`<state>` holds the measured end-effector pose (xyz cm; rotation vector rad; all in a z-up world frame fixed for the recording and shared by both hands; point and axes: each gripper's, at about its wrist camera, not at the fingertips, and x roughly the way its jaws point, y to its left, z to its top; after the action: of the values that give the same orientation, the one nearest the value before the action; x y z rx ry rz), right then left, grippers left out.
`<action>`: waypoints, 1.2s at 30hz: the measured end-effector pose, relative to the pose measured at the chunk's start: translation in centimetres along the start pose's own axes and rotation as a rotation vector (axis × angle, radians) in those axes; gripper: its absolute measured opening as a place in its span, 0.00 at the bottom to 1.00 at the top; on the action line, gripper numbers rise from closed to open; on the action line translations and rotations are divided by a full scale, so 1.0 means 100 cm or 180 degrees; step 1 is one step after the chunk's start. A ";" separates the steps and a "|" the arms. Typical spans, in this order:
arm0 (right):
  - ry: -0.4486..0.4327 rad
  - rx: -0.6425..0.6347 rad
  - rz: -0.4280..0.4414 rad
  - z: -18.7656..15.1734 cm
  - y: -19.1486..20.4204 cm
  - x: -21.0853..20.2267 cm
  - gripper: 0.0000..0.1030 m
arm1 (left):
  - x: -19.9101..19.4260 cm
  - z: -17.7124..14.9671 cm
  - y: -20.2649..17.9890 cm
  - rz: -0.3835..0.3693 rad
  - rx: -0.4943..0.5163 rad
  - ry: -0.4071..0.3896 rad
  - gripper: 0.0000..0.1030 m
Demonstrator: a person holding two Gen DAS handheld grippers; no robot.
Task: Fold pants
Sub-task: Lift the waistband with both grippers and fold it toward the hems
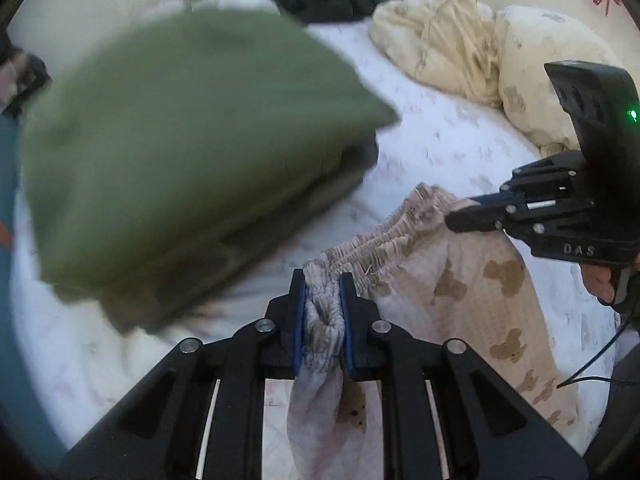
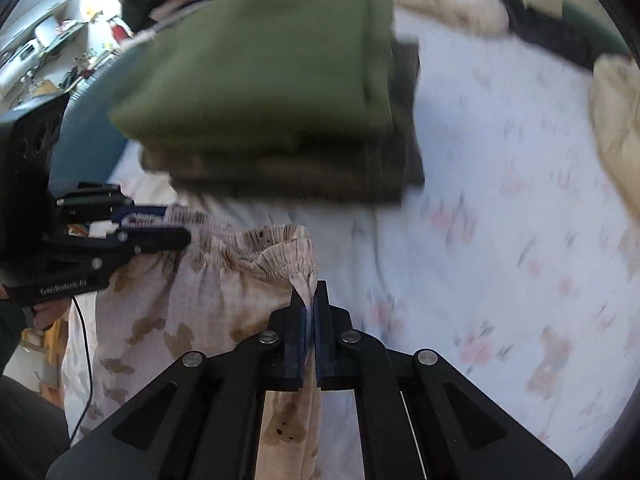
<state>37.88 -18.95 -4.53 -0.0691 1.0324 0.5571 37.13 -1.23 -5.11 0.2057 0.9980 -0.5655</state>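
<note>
One pair of pants [image 1: 460,292], pale cream with brown bear shapes and a gathered elastic waistband, is held up by that waistband above a bed. The left gripper [image 1: 323,316] is clenched on one end of the waistband, with bunched fabric squeezed between its blue pads. The right gripper [image 2: 307,332] is clenched on the other end, a thin pinch of cloth caught between its nearly closed fingers. The waistband is stretched loosely between the two, and the legs are seen hanging downward out of both views, so their lower ends cannot be told.

No fold is visible in the pants yet. By judgement, the task is at an early stage: the garment is only gripped and lifted, and laying it flat, bringing leg over leg and doubling it up are all left to do.

Beneath the pants, a white bedsheet [image 2: 500,220] with faint pink flowers is spread. Near the far side, a stack of folded clothes [image 2: 280,100] is seen, blurred, with an olive green piece on top. Farther off, a rumpled cream blanket [image 1: 460,48] is piled. No containers are visible in either view.
</note>
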 end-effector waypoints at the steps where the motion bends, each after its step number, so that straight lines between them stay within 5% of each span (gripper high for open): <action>1: -0.0011 -0.0058 0.0005 0.001 0.006 -0.009 0.02 | -0.011 -0.001 -0.004 0.0002 0.0063 -0.0042 0.12; 11: -0.0077 -0.0353 0.0085 -0.064 0.057 -0.094 0.02 | -0.097 -0.063 -0.078 0.0051 0.0547 -0.0157 0.12; 21: 0.0023 -0.0328 0.0225 -0.185 0.122 -0.145 0.02 | -0.163 -0.180 -0.173 0.0158 0.0709 -0.0068 0.12; 28: 0.0481 -0.0410 0.0181 -0.280 0.166 -0.126 0.02 | -0.151 -0.263 -0.225 0.0204 0.0764 0.0408 0.13; 31: 0.0799 -0.0299 0.0178 -0.304 0.165 -0.105 0.03 | -0.125 -0.289 -0.226 0.0067 0.0554 0.0834 0.18; 33: 0.1140 -0.0381 0.0077 -0.319 0.169 -0.092 0.08 | -0.110 -0.306 -0.229 0.0199 0.0650 0.1114 0.18; 36: 0.1485 -0.0486 0.0178 -0.329 0.173 -0.094 0.20 | -0.120 -0.313 -0.229 0.0236 0.0746 0.1179 0.43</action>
<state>-0.02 -18.10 -10.52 -0.3176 1.4464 0.6882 -3.08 -3.24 -9.81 0.5692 1.2756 -0.5881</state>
